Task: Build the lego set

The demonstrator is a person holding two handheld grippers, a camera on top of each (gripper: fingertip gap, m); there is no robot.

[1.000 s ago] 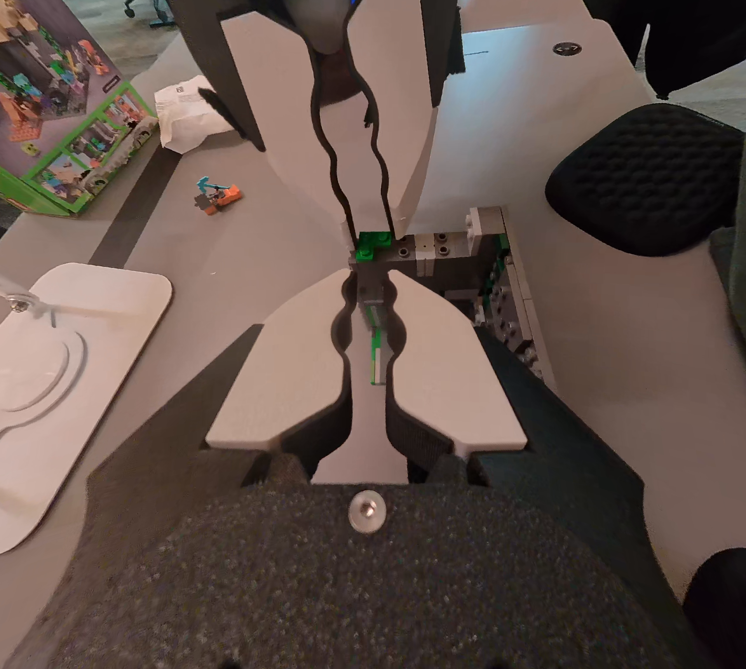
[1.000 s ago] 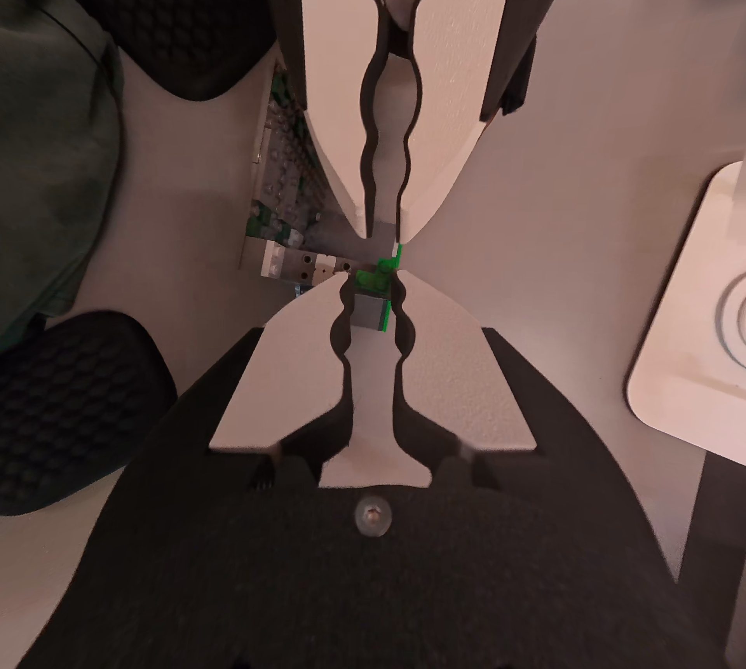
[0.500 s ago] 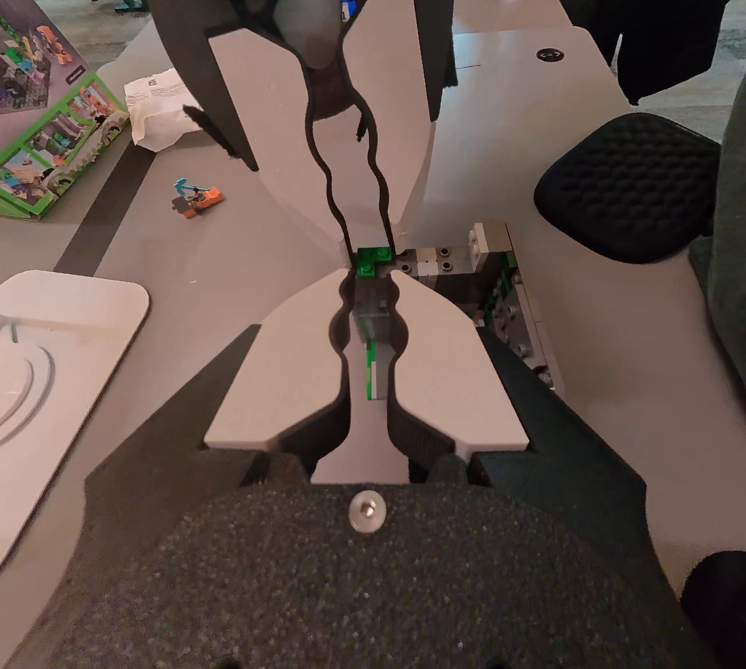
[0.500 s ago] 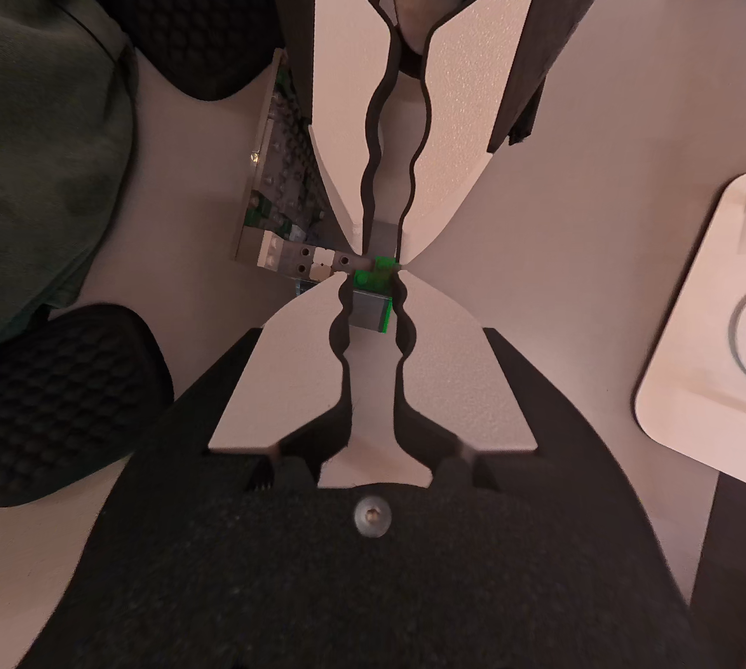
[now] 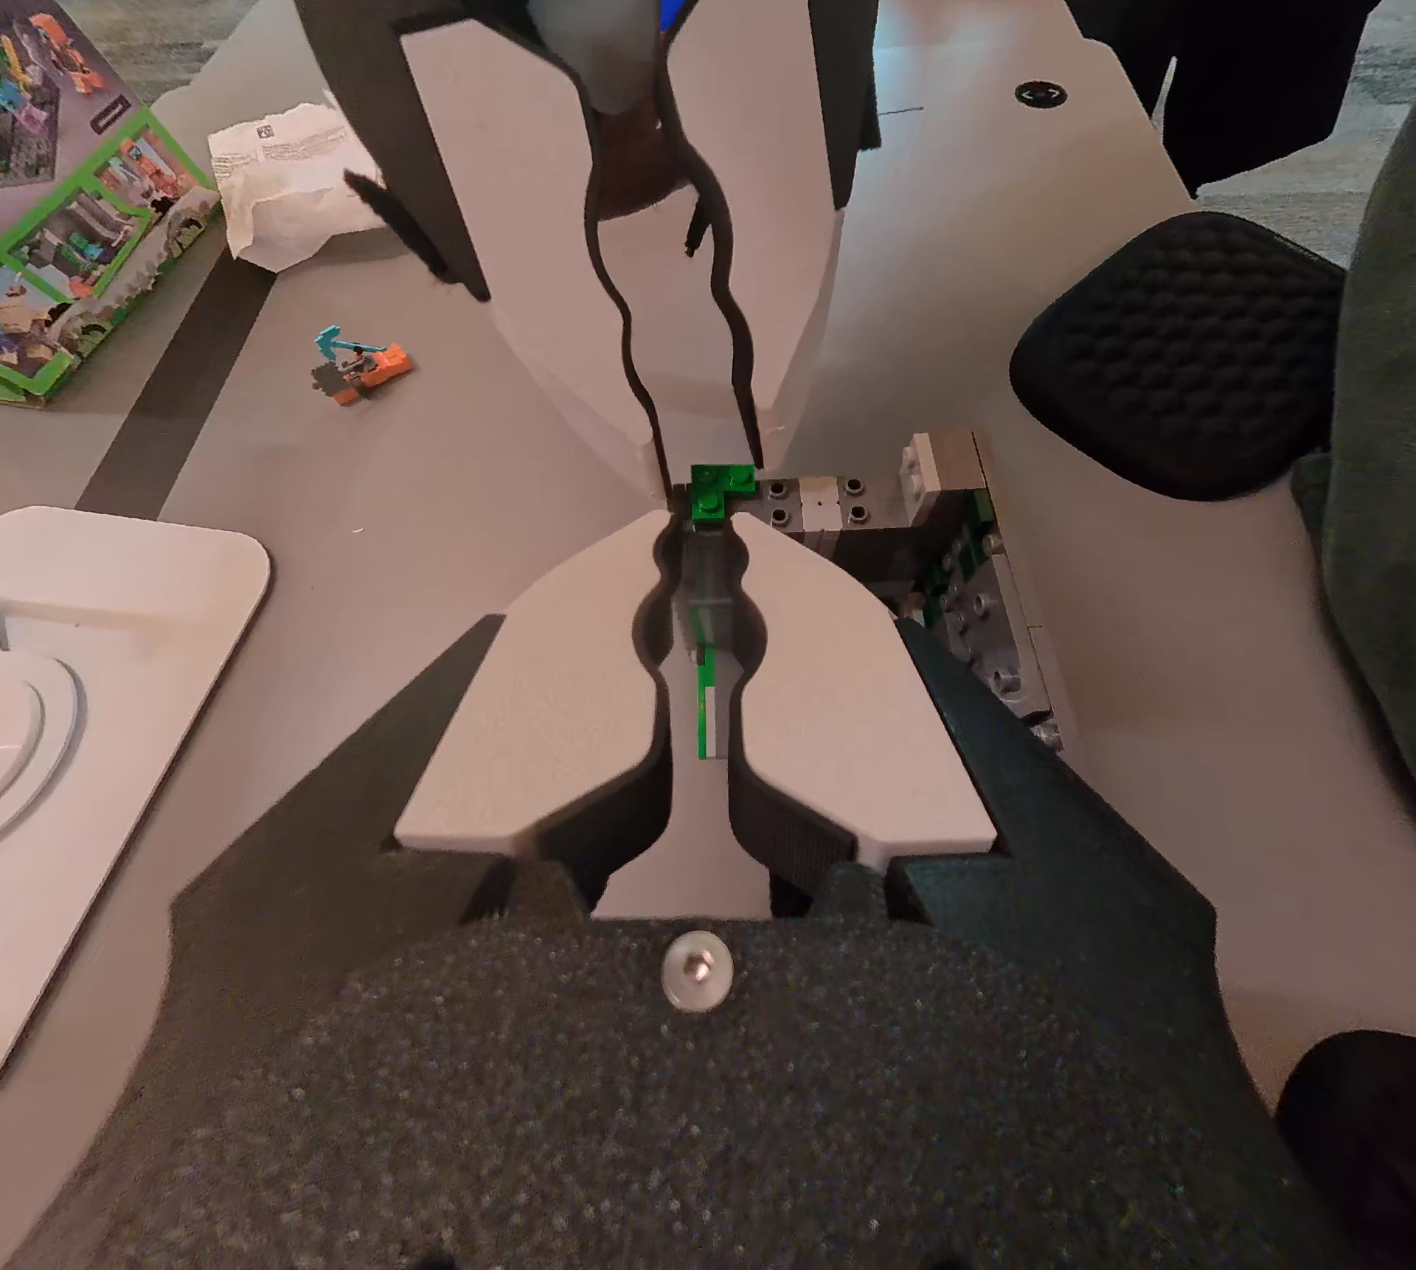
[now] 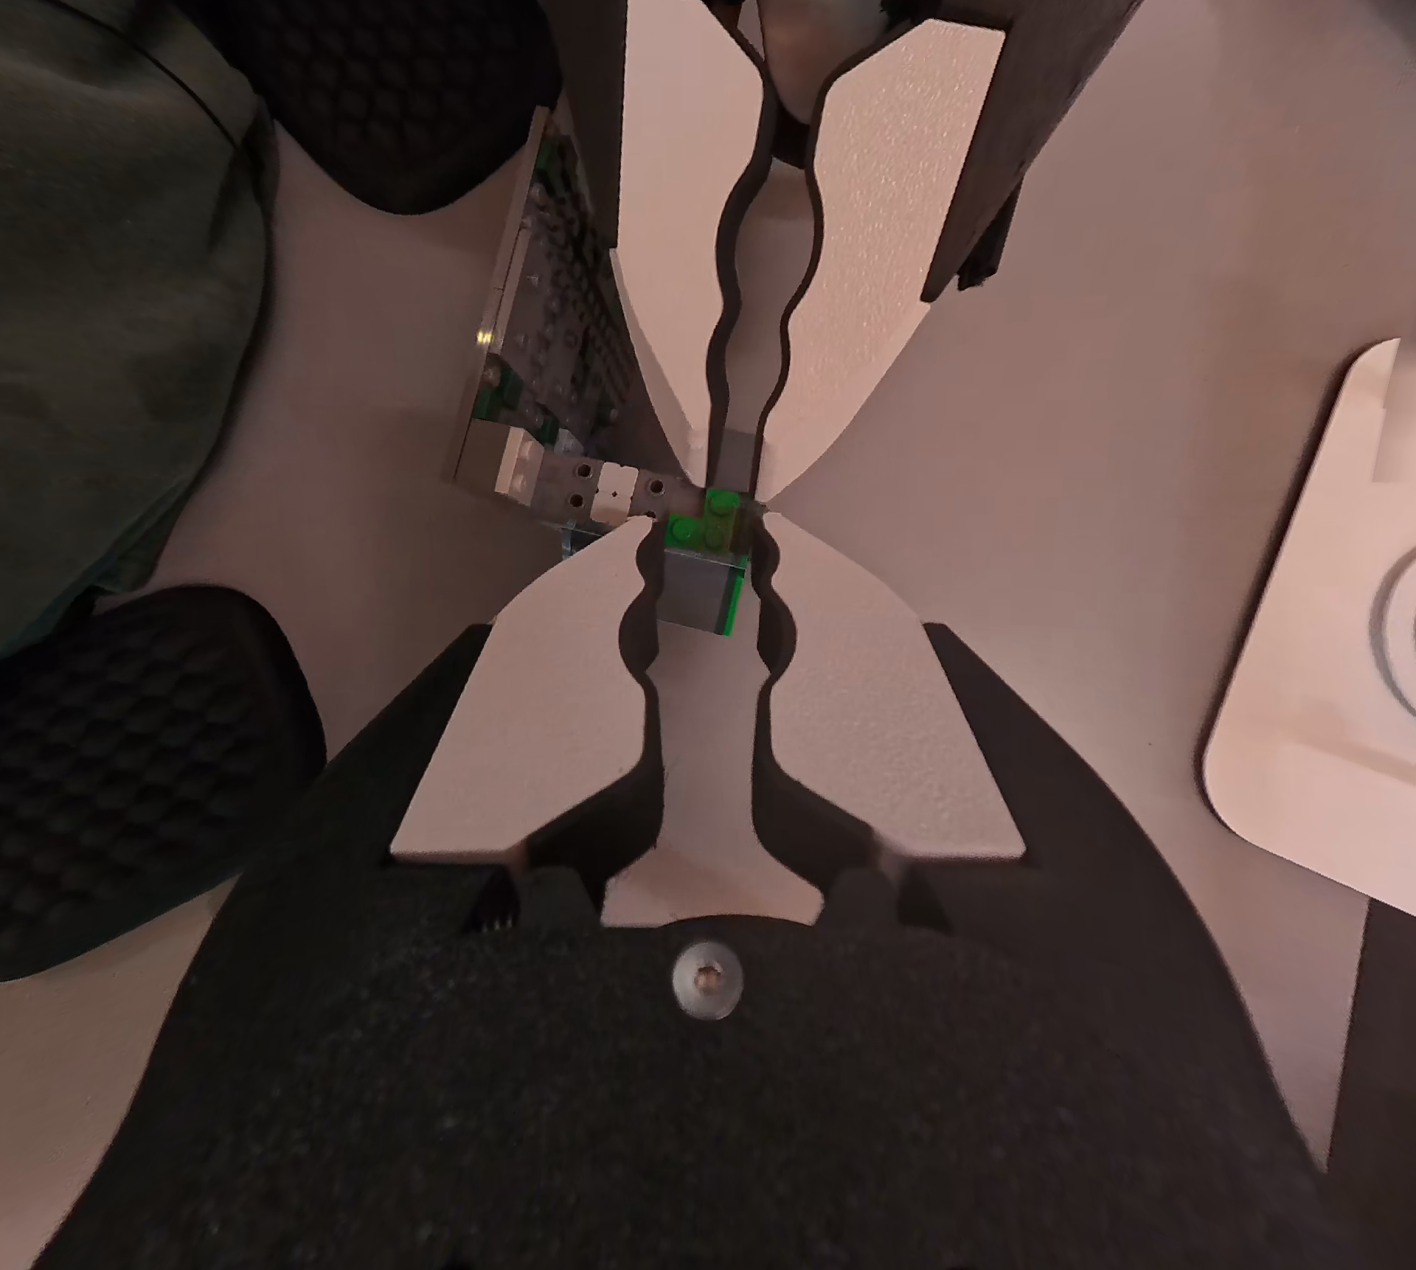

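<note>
Both grippers meet at wall point(image 5: 835, 505) corner: left gripper point(image 5: 701, 519) clenched on wall; right gripper point(image 6: 701, 532) grasping green plate point(image 6: 709, 520). Plate seating underway; next, firm downward press.

Left claw point(image 5: 701, 520) – matt white plates on a coarse, grainy black body with a bright metal screw point(image 5: 696, 967). Corner plate point(image 5: 719, 488): glossy green plastic, studded. Tabletop point(image 5: 475, 467) – smooth grey with a dull sheen. Armrest pad point(image 5: 1172, 352): black, dimpled. Leaflet point(image 5: 287, 183): creased white paper.
</note>
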